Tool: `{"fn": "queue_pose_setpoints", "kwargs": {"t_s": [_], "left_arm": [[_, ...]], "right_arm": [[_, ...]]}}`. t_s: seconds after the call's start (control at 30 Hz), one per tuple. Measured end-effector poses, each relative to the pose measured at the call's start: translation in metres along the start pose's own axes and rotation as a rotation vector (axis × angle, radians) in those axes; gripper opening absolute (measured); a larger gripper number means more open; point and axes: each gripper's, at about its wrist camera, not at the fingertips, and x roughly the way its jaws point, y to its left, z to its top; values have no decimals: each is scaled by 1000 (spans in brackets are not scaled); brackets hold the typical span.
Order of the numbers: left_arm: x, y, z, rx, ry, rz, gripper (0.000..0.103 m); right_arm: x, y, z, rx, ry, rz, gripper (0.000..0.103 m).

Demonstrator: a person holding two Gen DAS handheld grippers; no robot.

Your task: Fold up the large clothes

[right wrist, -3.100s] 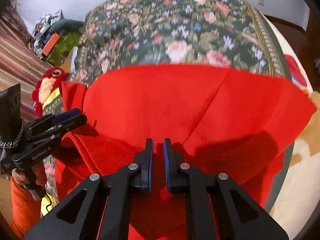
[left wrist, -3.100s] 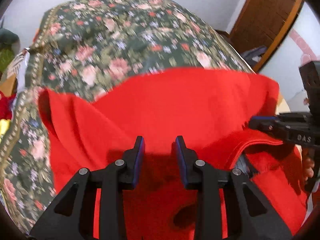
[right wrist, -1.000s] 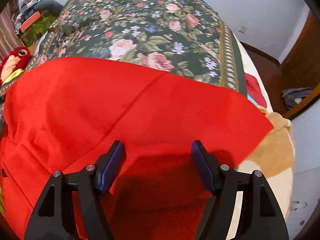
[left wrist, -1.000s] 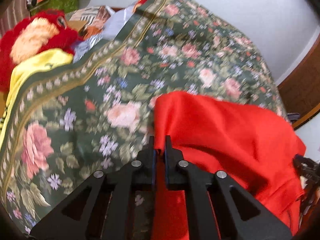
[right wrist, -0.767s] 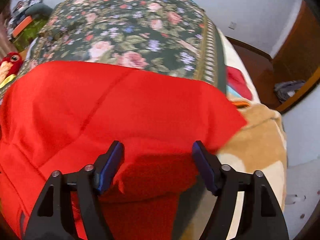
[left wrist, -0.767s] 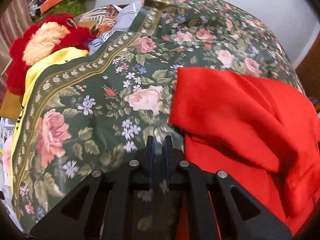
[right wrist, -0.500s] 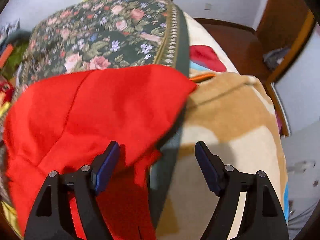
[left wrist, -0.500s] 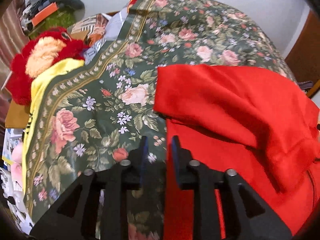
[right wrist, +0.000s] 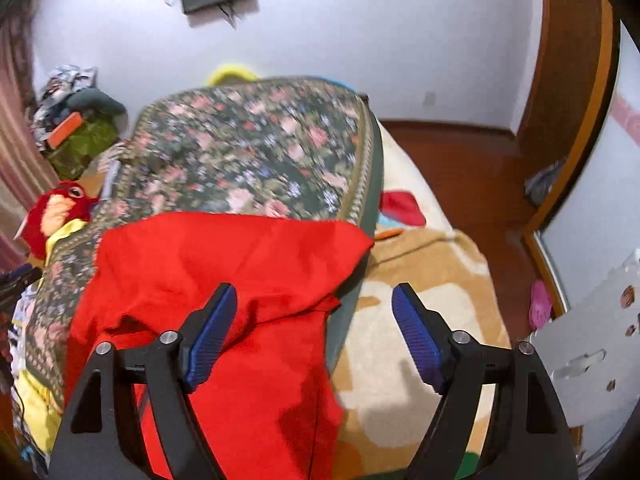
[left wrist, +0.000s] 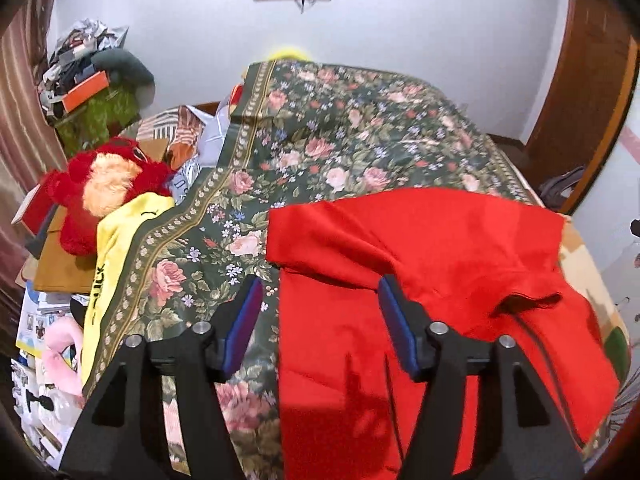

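Left gripper [left wrist: 320,316]: ribbed blue pads on black fingers, jaws opening, nothing gripped; angled down over the red woven garment [left wrist: 432,264], folded w/ soft creases, lying mid-frame on the dark green floral bedspread [left wrist: 340,140]; right gripper [right wrist: 312,328] likewise opening, empty, garment lower left beneath it.

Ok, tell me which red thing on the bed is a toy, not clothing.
The plush bird, fluffy, at the bed's left edge; the red garment lies flat.

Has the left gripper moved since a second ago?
Yes. The left gripper has pulled up and back from the red garment on the floral bedspread, its jaws opening with nothing held.
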Motion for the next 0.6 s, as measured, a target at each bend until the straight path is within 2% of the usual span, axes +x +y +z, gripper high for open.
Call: {"fn": "queue_pose_setpoints", "kwargs": {"t_s": [0.13, 0.23, 0.5, 0.53, 0.6], "left_arm": [[-24, 1, -16, -4, -10, -14, 71], [-31, 6, -34, -13, 15, -17, 72], [-7, 29, -103, -132, 187, -91, 72], [-3, 33, -115, -162, 203, -121, 72], [5, 39, -134, -228, 234, -181, 72]], "right_arm": [[-20, 9, -16, -44, -27, 21, 82], [-23, 13, -31, -60, -10, 35, 82], [-6, 14, -89, -35, 140, 45, 83], [-1, 11, -98, -11, 168, 42, 83], [8, 6, -113, 19, 217, 98, 83]]}}
